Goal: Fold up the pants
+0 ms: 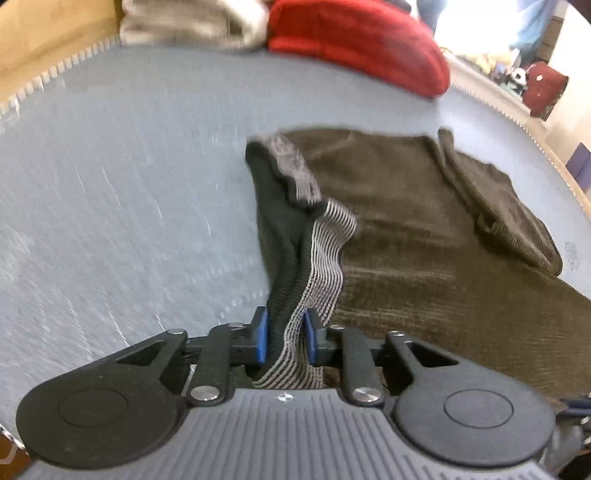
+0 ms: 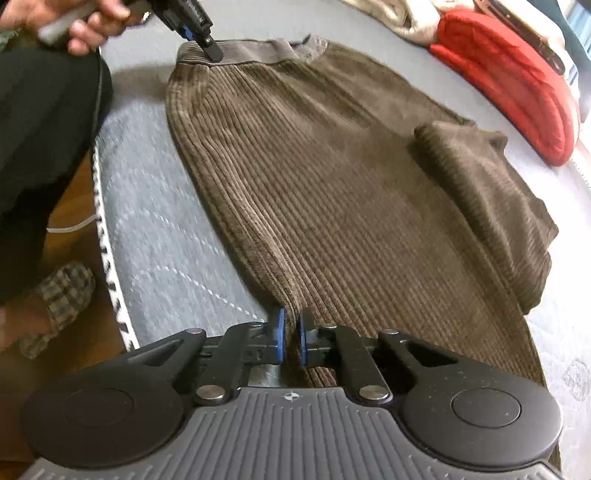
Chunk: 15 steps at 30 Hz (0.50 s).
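Observation:
Brown corduroy pants (image 2: 332, 192) lie spread on a grey-blue mattress (image 2: 155, 229), one leg end folded over at the right (image 2: 491, 206). My left gripper (image 1: 286, 339) is shut on the striped elastic waistband (image 1: 317, 266), which is lifted off the mattress. It also shows in the right wrist view (image 2: 207, 40) at the waistband's far left corner. My right gripper (image 2: 291, 341) is shut on the near left edge of the pants, lower along the leg. The pants also show in the left wrist view (image 1: 424, 229).
A folded red garment (image 1: 354, 40) and a beige one (image 1: 192, 22) lie at the mattress's far edge. The red one also shows in the right wrist view (image 2: 509, 81). The person's dark-clothed body (image 2: 40, 147) stands at the left, over a wooden floor (image 2: 70, 206).

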Each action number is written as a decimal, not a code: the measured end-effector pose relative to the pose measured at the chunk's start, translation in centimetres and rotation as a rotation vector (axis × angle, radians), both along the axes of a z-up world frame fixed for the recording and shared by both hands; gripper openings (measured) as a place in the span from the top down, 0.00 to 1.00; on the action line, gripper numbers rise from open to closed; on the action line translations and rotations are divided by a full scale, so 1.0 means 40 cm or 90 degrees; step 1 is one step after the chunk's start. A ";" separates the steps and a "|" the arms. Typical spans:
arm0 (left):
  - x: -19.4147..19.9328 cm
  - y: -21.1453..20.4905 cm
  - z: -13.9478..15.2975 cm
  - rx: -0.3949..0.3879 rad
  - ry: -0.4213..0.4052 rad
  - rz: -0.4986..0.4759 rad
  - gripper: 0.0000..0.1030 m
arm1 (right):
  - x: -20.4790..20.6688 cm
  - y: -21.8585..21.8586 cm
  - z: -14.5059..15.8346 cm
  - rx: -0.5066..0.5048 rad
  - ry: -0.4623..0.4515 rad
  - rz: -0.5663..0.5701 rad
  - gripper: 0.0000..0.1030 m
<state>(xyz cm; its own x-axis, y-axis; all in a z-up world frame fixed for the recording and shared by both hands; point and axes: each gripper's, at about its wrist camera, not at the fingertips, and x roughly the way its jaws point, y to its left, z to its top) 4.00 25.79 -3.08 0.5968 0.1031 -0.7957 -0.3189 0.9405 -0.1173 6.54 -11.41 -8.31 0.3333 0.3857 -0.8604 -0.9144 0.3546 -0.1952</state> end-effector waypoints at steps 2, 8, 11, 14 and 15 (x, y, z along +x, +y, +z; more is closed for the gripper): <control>0.012 -0.007 -0.023 -0.014 0.072 0.007 0.80 | 0.010 -0.015 0.021 0.019 0.013 -0.014 0.93; 0.010 -0.020 -0.010 0.046 0.054 0.055 0.58 | 0.015 -0.035 0.000 -0.011 0.045 -0.037 0.87; -0.020 -0.063 0.022 0.085 -0.015 0.008 0.58 | 0.042 -0.062 0.042 0.061 0.069 -0.091 0.79; -0.027 -0.098 0.031 0.083 -0.037 -0.065 0.58 | 0.046 -0.076 0.020 0.029 0.066 -0.109 0.73; -0.017 -0.107 0.025 0.077 -0.020 -0.085 0.58 | 0.037 -0.077 -0.006 -0.015 0.067 -0.095 0.73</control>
